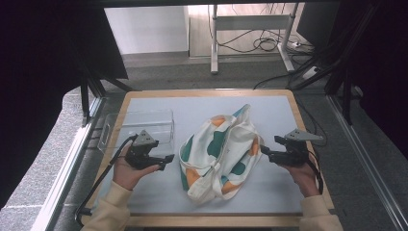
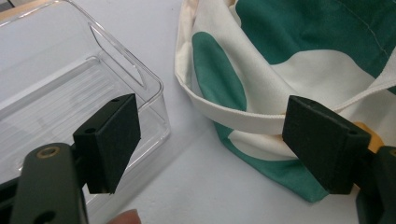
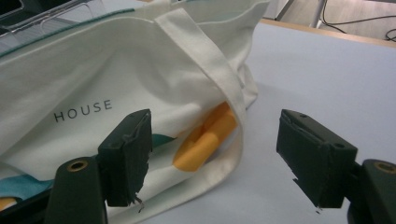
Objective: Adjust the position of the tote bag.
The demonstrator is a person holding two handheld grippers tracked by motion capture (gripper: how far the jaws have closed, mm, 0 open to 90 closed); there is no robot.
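- Where it lies crumpled at the centre of the high view, the tote bag (image 1: 219, 151) runs lengthwise from lower left to upper right, one corner pointing toward the top of the frame.
- Its strap (image 3: 219, 70) crosses the cream panel printed "HOUSE".
- Bare mat (image 1: 159, 195) surrounds the bag on every side.
- Left gripper (image 1: 168, 159): just left of the bag, jaws wide, holding nothing.
- Right gripper (image 1: 263, 149): at the bag's right edge, jaws wide, holding nothing.
- Clear plastic bin (image 1: 137, 126): upper left of the bag, nothing inside.
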